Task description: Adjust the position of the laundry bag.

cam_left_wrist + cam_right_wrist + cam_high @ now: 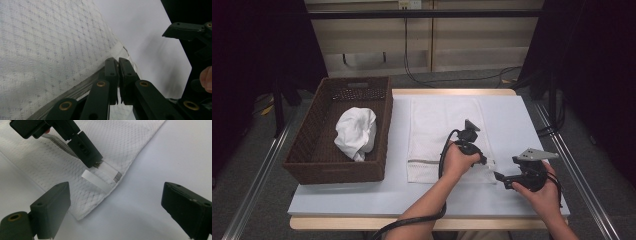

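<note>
A white mesh laundry bag [437, 130] lies flat on the table, with a grey zipper [75, 91] along its near edge. My left gripper [486, 162] sits at the bag's near right corner, shut on the zipper pull [98, 165]. In the left gripper view its jaws [118, 62] are pressed together at the zipper's end. A white tab [96, 180] lies just beside the pinch. My right gripper [501, 178] hovers open just off that corner, over bare table. In the right gripper view it [117, 207] stands wide, with the bag's corner [82, 212] between its jaws and untouched.
A brown wicker basket [312, 150] stands at the left of the table [362, 197] with a crumpled white cloth [356, 132] inside. The table's right edge runs close to my right hand. Cables trail on the floor behind.
</note>
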{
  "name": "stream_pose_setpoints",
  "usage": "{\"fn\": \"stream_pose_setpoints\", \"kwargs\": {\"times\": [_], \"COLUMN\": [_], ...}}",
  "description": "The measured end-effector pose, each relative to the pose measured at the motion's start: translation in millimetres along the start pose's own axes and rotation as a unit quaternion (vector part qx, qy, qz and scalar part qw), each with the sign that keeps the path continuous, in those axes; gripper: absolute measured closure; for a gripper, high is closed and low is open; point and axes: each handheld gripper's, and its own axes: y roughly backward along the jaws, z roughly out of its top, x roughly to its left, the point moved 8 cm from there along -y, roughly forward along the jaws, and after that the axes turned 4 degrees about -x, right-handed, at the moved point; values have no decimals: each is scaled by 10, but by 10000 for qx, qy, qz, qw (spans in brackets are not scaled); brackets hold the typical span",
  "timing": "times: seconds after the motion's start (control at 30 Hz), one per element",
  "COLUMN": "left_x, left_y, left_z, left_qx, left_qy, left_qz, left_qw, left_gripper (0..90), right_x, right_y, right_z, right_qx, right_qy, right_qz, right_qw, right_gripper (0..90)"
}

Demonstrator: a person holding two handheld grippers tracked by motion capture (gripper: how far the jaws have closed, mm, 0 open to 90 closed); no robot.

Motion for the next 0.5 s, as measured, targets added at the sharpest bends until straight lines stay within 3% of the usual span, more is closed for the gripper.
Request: {"fn": "stream_pose_setpoints", "kwargs": {"times": [0.1, 0.33, 0.4, 0.5], "left_x": [12, -17, -18, -30], "left_y": [37, 47, 60, 74], "left_z": [-9, 9, 11, 10], "left_qx": [104, 128, 128, 89], "left_qy": [-81, 6, -107, -113], "left_qz": [111, 3, -30, 19], "left_qw": [9999, 9999, 9999, 9999], "left_gripper": [866, 866, 866, 867], "right_x": [13, -12, -18, -42], "right_y": [-20, -38, -42, -42], "right_z": [13, 37, 32, 45], "right_qx": [21, 31, 76, 43], "right_qy": [-73, -251, -308, -326], "right_qz": [35, 8, 30, -12], "right_qw": [10000, 9997, 9995, 9995], "right_gripper": [91, 112, 112, 110]}}
